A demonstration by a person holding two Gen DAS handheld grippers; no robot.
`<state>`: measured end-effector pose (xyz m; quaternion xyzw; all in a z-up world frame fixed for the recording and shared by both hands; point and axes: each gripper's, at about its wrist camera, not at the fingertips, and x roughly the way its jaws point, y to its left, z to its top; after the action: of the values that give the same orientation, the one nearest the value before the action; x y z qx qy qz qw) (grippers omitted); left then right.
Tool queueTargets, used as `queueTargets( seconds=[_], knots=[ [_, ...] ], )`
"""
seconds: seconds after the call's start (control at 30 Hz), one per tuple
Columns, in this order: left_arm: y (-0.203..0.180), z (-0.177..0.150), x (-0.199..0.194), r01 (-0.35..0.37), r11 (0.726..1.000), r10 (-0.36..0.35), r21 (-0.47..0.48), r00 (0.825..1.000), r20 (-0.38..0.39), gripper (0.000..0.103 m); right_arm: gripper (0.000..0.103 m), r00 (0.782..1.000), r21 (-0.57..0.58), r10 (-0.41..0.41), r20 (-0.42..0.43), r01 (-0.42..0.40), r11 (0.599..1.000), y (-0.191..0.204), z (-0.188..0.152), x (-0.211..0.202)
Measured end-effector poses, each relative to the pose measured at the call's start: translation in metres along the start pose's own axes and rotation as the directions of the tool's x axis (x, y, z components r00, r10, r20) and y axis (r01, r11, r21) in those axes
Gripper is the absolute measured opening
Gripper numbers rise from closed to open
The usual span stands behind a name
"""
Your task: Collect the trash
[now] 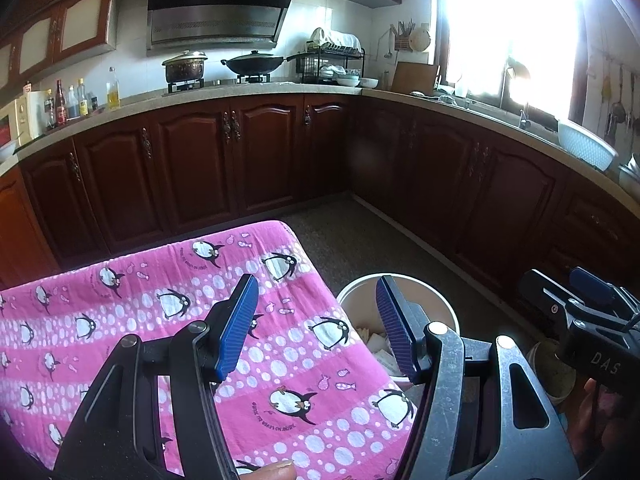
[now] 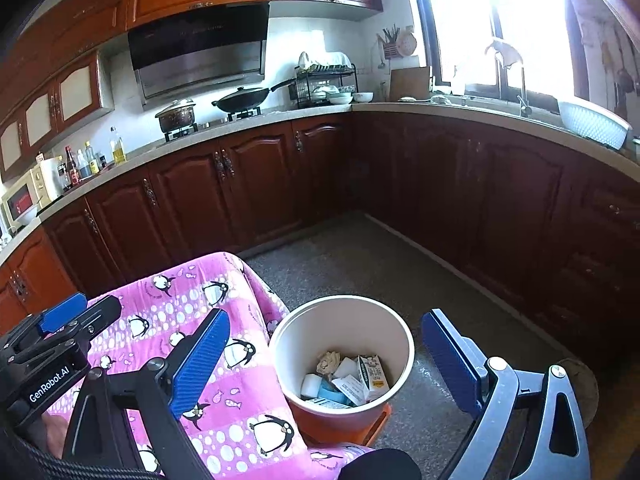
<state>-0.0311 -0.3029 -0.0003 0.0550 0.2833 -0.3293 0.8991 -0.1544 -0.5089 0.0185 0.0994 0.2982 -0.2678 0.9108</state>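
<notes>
Kitchen with dark red-brown wooden cabinets [image 2: 188, 200] in an L under a pale stone countertop [image 2: 320, 111], speckled grey floor [image 2: 360, 264], bright blown-out window [image 2: 496, 24] at right. Black-and-steel range hood [image 1: 220, 8] over a black wok [image 1: 254, 62] and a lidded pot [image 1: 185, 66] on the burners; wire dish rack [image 1: 330, 60], sauce bottles [image 1: 72, 100], white perforated basin [image 2: 592, 124] along the counter. Pink penguin-print cloth [image 1: 120, 320] covers the near surface. Just beside its edge on the floor stands the round cream trash bin [image 2: 342, 352], holding crumpled paper, small cartons and wrappers [image 2: 348, 376]; carton print too small to read. Writing: "GenRobot.AI" on the left tool in the right view, "DAS" on the right tool in the left view. Left gripper [image 1: 316, 328] fingers half spread, nothing between, over cloth edge. Right gripper [image 2: 324, 360] fingers wide, nothing gripped, bin seen between them.
</notes>
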Motion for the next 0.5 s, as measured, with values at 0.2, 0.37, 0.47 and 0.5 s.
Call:
queueTargets(
  seconds=[0.2, 0.37, 0.47, 0.5],
  knots=[
    [-0.0009, 0.0001, 0.0002, -0.001, 1.0, 0.001, 0.001, 1.0, -0.003, 0.06, 0.095, 1.0, -0.003, -0.003, 0.002, 0.003, 1.0, 0.0013, -0.0004, -0.0009],
    [-0.0005, 0.0005, 0.0, 0.004, 1.0, -0.004, -0.003, 1.0, 0.004, 0.06, 0.095, 1.0, -0.011, -0.003, 0.004, 0.003, 1.0, 0.0024, 0.001, -0.0015],
    [-0.0006, 0.0001, 0.0001, 0.007, 1.0, -0.007, -0.004, 1.0, 0.003, 0.06, 0.095, 1.0, -0.017, -0.003, 0.006, 0.003, 1.0, 0.0042, 0.0022, -0.0013],
    [-0.0006, 0.0, 0.0003, 0.008, 1.0, -0.008, -0.004, 1.0, 0.002, 0.06, 0.095, 1.0, -0.018, -0.003, 0.007, 0.003, 1.0, 0.0052, 0.0026, -0.0012]
  ],
)
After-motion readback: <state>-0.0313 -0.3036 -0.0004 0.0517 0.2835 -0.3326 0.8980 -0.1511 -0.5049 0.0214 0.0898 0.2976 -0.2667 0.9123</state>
